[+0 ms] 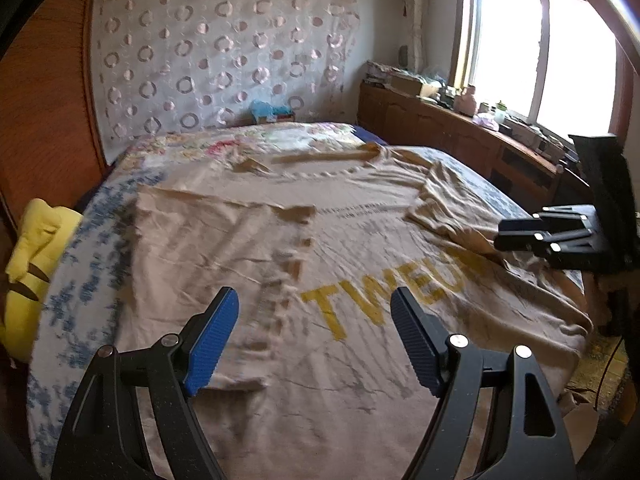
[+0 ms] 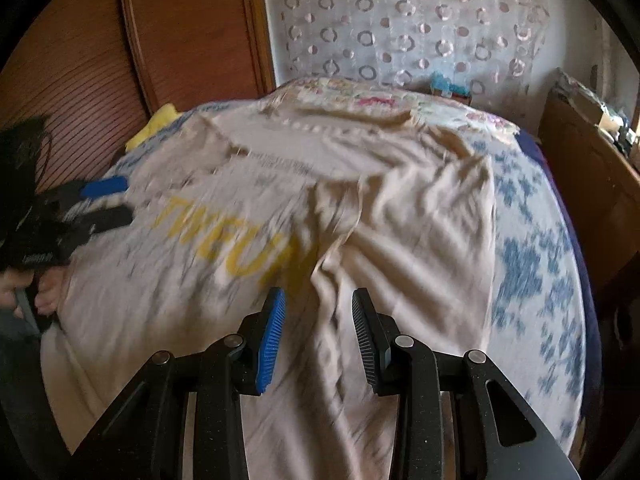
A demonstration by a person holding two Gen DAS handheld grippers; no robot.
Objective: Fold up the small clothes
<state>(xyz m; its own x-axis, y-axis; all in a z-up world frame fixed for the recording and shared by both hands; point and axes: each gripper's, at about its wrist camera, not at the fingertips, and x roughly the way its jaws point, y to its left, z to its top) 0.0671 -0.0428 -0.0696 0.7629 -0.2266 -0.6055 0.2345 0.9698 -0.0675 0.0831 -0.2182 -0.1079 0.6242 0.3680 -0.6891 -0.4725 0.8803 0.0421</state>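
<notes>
A beige T-shirt (image 1: 320,264) with yellow letters lies spread on the bed, its right sleeve folded in over the body. It also shows in the right wrist view (image 2: 360,208), creased down the middle. My left gripper (image 1: 314,304) is open and empty, just above the shirt's lower part. My right gripper (image 2: 319,306) is open and empty above the folded right side. The right gripper shows in the left wrist view (image 1: 548,236) at the shirt's right edge. The left gripper shows in the right wrist view (image 2: 104,200) at the shirt's left edge.
The bed has a blue-and-white floral sheet (image 1: 80,280) and a flowered quilt (image 1: 256,142) at the far end. A yellow plush toy (image 1: 32,256) lies at the bed's left edge. A wooden cabinet (image 1: 460,132) with clutter stands under the window. A wooden headboard (image 2: 120,60) is at the left.
</notes>
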